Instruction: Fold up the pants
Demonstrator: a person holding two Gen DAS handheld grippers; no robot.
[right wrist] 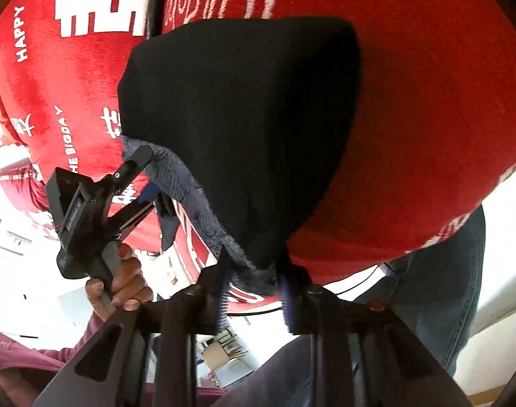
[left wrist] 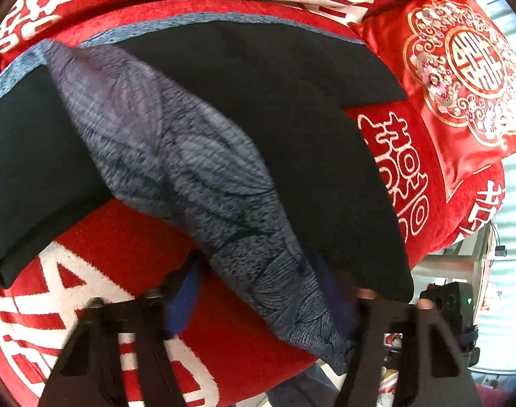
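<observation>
Black pants (left wrist: 292, 118) with a grey patterned inner side (left wrist: 190, 156) lie spread on a red blanket (left wrist: 129, 251). The turned-over grey strip runs down between the fingers of my left gripper (left wrist: 258, 295), whose blue pads sit against both sides of it. In the right wrist view the pants (right wrist: 241, 118) hang as a black fold, and their grey edge is pinched between the blue pads of my right gripper (right wrist: 254, 300). The left gripper (right wrist: 152, 176) shows there too, clamped on the same grey edge further along.
The red blanket (right wrist: 427, 101) with white characters covers the whole surface. A red embroidered cushion (left wrist: 461, 78) lies at the far right. A hand (right wrist: 122, 281) with a maroon sleeve holds the left gripper's handle. A leg in jeans (right wrist: 444, 271) stands at the blanket's near edge.
</observation>
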